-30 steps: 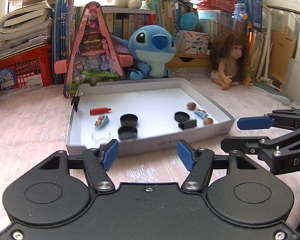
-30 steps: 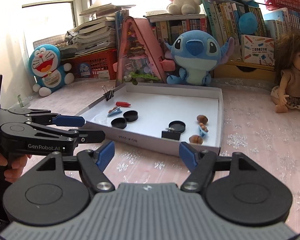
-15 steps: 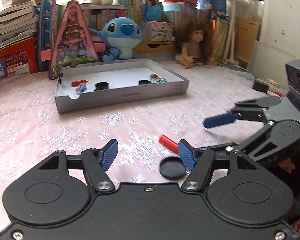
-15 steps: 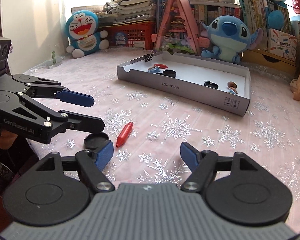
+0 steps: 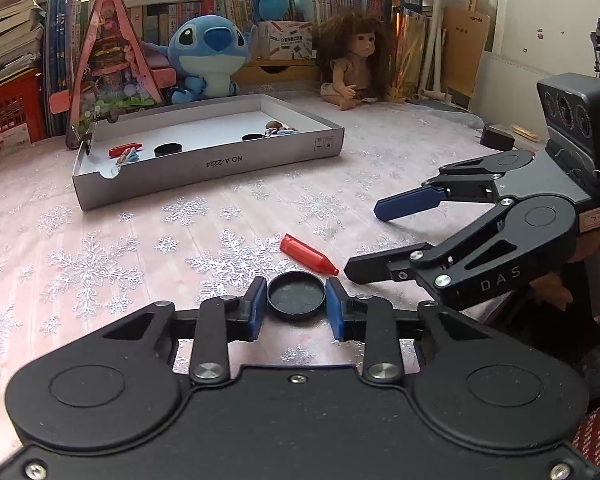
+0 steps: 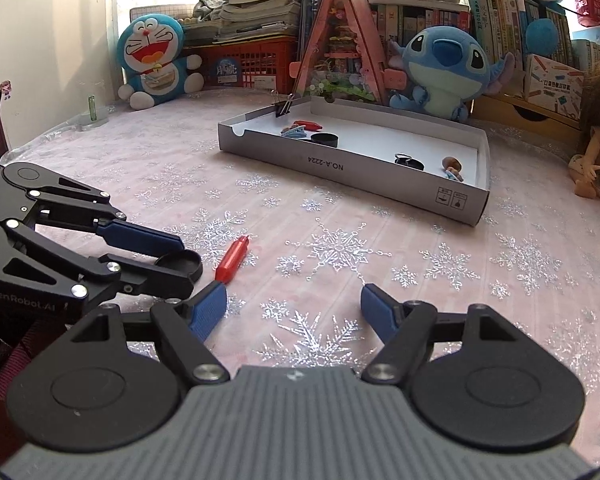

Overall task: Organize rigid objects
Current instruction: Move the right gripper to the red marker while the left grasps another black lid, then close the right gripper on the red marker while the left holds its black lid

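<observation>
My left gripper (image 5: pixel 296 304) is shut on a round black cap (image 5: pixel 296 296) that rests on the tablecloth; the cap also shows in the right wrist view (image 6: pixel 182 262), between the left fingers. A red crayon-shaped piece (image 5: pixel 309 259) lies just beyond it on the cloth, also seen in the right wrist view (image 6: pixel 232 253). My right gripper (image 6: pixel 288 306) is open and empty, low over the cloth beside the red piece; it shows in the left wrist view (image 5: pixel 364 240). The white box tray (image 5: pixel 208 166) (image 6: pixel 352 172) farther back holds black caps, a red piece and small trinkets.
A Stitch plush (image 5: pixel 208 58), a doll (image 5: pixel 356 60), a pink triangular toy house (image 5: pixel 108 68), book stacks and a red crate stand behind the tray. A Doraemon plush (image 6: pixel 156 60) sits at the far left. A binder clip (image 6: pixel 283 106) grips the tray corner.
Both grippers pulled back from the tray to the near cloth. My left gripper moved onto the black cap and closed on it. The right gripper stayed open near the red piece.
</observation>
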Motion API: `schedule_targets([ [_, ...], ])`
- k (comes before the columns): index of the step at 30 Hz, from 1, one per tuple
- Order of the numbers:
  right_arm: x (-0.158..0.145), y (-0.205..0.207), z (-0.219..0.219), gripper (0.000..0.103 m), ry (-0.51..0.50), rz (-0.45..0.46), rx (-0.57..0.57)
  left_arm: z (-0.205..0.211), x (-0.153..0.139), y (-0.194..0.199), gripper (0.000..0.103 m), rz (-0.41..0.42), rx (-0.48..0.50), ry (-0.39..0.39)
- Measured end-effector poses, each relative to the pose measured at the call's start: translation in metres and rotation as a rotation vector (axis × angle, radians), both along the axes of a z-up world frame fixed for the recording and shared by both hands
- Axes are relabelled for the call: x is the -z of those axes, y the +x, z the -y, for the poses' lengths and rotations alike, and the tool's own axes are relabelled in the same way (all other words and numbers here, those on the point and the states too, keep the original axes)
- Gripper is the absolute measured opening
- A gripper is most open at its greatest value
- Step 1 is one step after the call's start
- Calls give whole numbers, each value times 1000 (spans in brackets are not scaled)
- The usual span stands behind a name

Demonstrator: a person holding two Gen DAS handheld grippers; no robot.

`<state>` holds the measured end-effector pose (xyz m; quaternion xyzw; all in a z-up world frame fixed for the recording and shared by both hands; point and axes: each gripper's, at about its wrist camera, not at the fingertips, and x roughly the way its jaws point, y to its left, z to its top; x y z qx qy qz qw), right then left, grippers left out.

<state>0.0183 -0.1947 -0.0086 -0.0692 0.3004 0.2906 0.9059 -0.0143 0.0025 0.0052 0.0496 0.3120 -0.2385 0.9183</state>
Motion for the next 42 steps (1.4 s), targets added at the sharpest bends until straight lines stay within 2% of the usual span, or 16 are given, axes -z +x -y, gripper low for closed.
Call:
schedule_targets([
  [4, 0, -1, -11, 84, 0, 11, -26, -8, 0, 10, 30, 7, -79, 12],
  [8, 2, 2, -23, 84, -60, 51, 19, -15, 1, 18, 30, 11, -141, 9],
  [11, 3, 9, -20, 84, -86, 54, 90, -16, 2, 21, 30, 25, -165, 15],
  [16, 3, 23, -3, 85, -126, 55, 284, -14, 6, 26, 30, 35, -193, 13],
  [18, 2, 23, 3, 85, -114, 45, 307, -13, 6, 27, 30, 40, -201, 13],
  [22, -2, 14, 6, 85, -18, 33, 193, -13, 7, 27, 30, 43, -210, 8],
  [26, -5, 7, -6, 85, 24, 44, 87, -13, 8, 28, 30, 54, -236, 17],
  [36, 4, 12, -41, 85, -65, 88, 31, -19, 12, 29, 30, 66, -275, 16],
  [41, 6, 11, -47, 84, -75, 98, 6, -17, 14, 30, 30, 82, -285, 23],
  [42, 6, 11, -47, 82, -70, 93, 4, -17, 14, 29, 30, 84, -285, 23],
])
